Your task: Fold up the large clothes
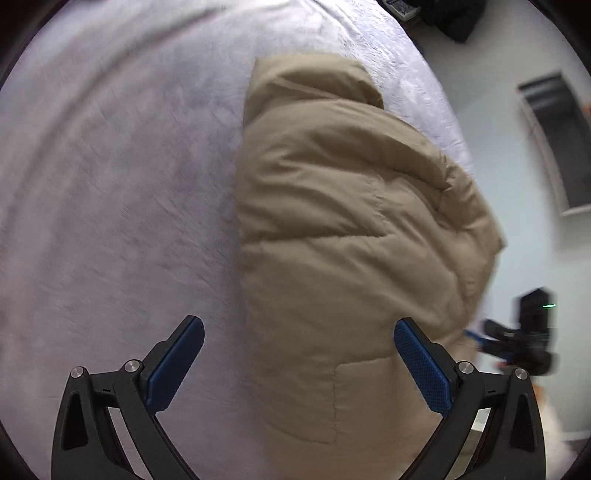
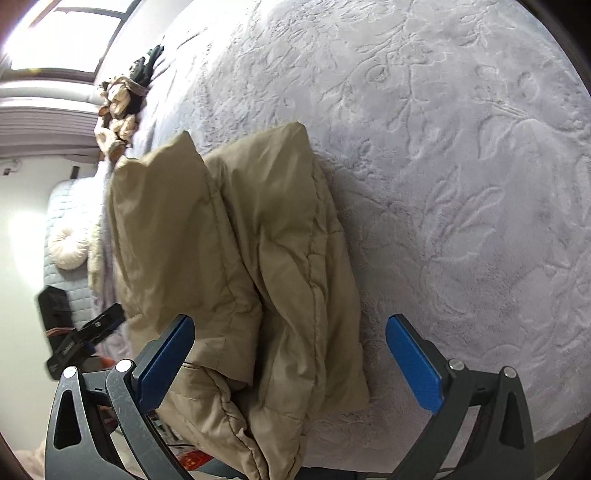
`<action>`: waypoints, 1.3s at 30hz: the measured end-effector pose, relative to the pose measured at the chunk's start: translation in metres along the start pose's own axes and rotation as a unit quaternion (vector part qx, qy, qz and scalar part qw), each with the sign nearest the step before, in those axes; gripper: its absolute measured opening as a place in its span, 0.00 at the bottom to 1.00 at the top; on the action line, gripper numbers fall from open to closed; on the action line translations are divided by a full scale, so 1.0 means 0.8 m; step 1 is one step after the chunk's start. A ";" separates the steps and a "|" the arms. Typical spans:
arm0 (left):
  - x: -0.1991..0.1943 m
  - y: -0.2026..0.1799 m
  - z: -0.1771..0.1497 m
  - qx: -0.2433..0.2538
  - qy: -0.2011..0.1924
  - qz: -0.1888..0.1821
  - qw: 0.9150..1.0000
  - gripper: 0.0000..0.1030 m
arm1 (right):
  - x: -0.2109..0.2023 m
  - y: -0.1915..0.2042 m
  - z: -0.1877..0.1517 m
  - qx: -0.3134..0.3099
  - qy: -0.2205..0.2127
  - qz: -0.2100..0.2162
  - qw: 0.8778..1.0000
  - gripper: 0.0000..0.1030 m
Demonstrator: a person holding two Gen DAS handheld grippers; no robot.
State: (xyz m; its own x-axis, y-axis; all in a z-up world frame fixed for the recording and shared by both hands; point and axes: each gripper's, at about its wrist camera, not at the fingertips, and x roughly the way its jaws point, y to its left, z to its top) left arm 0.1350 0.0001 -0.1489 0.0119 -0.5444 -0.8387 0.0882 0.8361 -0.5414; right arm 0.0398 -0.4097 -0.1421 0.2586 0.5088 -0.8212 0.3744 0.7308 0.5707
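A tan puffer jacket point(image 1: 347, 236) lies folded in a long bundle on a pale lilac bed cover point(image 1: 110, 184). My left gripper point(image 1: 299, 362) hovers above the jacket's near end, open, its blue pads wide apart and clear of the cloth. In the right wrist view the same jacket point(image 2: 258, 258) hangs partly over the edge of the bed cover point(image 2: 461, 184). My right gripper point(image 2: 290, 362) stands open over the jacket's lower folds, with nothing pressed between its pads. The other gripper point(image 2: 85, 339) shows at the left edge there.
A heap of brown and dark clothes point(image 2: 122, 107) lies far up the bed by a bright window point(image 2: 66, 33). A round cream cushion point(image 2: 70, 247) rests on a quilted seat beside the bed. The right gripper point(image 1: 517, 343) appears blurred at the bed's right side.
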 end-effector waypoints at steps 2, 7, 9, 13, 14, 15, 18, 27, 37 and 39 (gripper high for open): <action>0.009 0.017 0.002 -0.021 0.025 -0.074 0.997 1.00 | 0.002 -0.002 0.005 -0.002 0.006 0.025 1.000 1.00; 0.035 0.028 0.011 -0.032 0.032 -0.156 0.987 1.00 | 0.025 -0.006 0.023 -0.018 0.039 0.052 0.998 1.00; 0.045 0.031 0.013 -0.033 0.032 -0.155 0.987 1.00 | 0.043 -0.005 0.031 -0.029 0.057 0.060 0.996 1.00; 0.066 0.036 0.018 -0.029 0.042 -0.159 0.986 1.00 | 0.074 -0.002 0.048 -0.046 0.085 0.066 0.993 1.00; 0.071 0.036 0.019 -0.026 0.045 -0.160 0.986 1.00 | 0.082 -0.002 0.051 -0.049 0.091 0.066 0.992 1.00; 0.076 0.035 0.018 -0.024 0.047 -0.161 0.986 1.00 | 0.090 -0.001 0.056 -0.051 0.097 0.074 0.991 1.00; 0.096 0.037 0.018 -0.029 0.052 -0.172 0.983 1.00 | 0.109 0.001 0.068 -0.049 0.108 0.109 0.987 1.00; 0.125 0.021 0.003 -0.068 0.035 -0.180 0.981 1.00 | 0.149 0.014 0.080 -0.019 0.120 0.158 0.980 1.00; 0.068 -0.012 -0.002 -0.042 -0.013 -0.197 0.980 0.88 | 0.120 0.059 0.059 -0.027 0.087 0.173 0.981 0.71; 0.047 -0.007 0.003 -0.038 -0.023 -0.202 0.978 0.88 | 0.117 0.082 0.053 -0.041 0.079 0.176 0.980 0.71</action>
State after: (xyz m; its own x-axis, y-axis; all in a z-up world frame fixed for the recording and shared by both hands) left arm 0.1372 -0.0252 -0.1772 0.0363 -0.8322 -0.5533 0.0211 0.5542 -0.8321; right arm 0.1264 -0.3339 -0.1814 0.2145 0.7952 -0.5671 0.2132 0.5285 0.8217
